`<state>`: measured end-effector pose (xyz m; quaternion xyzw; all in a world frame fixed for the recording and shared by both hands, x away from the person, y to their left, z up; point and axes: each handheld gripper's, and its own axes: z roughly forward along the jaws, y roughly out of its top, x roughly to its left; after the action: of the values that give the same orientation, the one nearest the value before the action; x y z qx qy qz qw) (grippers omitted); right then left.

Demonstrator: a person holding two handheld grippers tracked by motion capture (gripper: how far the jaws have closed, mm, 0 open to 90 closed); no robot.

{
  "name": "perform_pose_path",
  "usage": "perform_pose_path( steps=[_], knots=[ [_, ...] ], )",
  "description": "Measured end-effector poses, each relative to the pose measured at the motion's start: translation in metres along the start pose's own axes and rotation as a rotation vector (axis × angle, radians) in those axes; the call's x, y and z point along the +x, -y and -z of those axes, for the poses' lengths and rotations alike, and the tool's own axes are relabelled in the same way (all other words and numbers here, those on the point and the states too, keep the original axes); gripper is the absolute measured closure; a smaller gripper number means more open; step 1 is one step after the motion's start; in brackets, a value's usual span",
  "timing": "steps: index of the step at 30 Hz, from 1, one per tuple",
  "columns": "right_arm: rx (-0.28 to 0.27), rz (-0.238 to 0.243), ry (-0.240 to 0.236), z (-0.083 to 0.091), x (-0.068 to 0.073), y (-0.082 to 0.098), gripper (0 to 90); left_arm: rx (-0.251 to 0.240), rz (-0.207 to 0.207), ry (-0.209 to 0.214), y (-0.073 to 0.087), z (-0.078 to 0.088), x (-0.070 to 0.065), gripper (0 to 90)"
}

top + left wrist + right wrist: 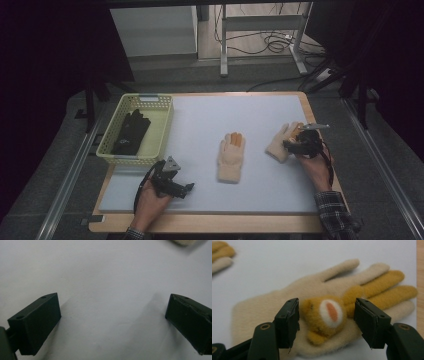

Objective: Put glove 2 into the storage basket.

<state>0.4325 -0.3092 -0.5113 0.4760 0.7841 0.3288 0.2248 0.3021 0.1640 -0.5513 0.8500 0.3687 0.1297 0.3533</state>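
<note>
The bear glove [312,315], cream with mustard-yellow fingertips and a small plush bear face sewn on its back, lies flat on the pale mat [260,120] directly under the right gripper [327,315], whose jaws stand apart on either side of the bear face (the pads are not pressing on it). In the high view this glove [280,142] sits just ahead of the right gripper [300,145], fingers pointing away from the person towards the far right corner of the mat. A second, matching glove [231,157] lies to that gripper's left, apart from the first, roughly midway between the two grippers. The left gripper [172,182] rests low over bare mat near the front edge, jaws spread wide with nothing between them, as the left gripper view [112,322] confirms. Just beyond it stands a pale green basket [165,127] with a black glove [131,132] lying inside.
</note>
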Motion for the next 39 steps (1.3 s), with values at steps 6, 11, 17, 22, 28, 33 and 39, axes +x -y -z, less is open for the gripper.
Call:
perform_pose_path(
  steps=[6, 11, 17, 22, 28, 33, 39],
  knots=[
    [-0.005, -0.020, -0.005, -0.004, 0.001, 0.003, 57.8, 0.000, 0.000, 0.000, 0.000, 0.000, 0.000, 0.1],
    [-0.020, 0.001, -0.009, 0.004, 0.003, 0.001, 59.6, 0.000, 0.000, 0.000, 0.000, 0.000, 0.000, 0.1],
    [-0.061, 0.018, -0.047, 0.020, 0.011, -0.005, 59.4, 0.000, 0.000, 0.000, 0.000, 0.000, 0.000, 0.1],
    [-0.094, 0.044, -0.089, 0.034, 0.023, -0.013, 59.4, 0.000, 0.000, 0.000, 0.000, 0.000, 0.000, 0.1],
    [-0.124, 0.085, -0.166, 0.050, 0.045, -0.025, 59.3, 0.000, 0.000, 0.000, 0.000, 0.000, 0.000, 0.1],
    [-0.148, 0.138, -0.242, 0.059, 0.073, -0.035, 59.2, 0.000, 0.000, 0.001, 0.000, 0.000, 0.000, 0.1],
    [-0.150, 0.207, -0.340, 0.059, 0.110, -0.043, 59.1, -0.002, 0.000, -0.001, 0.000, 0.000, 0.000, 0.1]
  ],
)
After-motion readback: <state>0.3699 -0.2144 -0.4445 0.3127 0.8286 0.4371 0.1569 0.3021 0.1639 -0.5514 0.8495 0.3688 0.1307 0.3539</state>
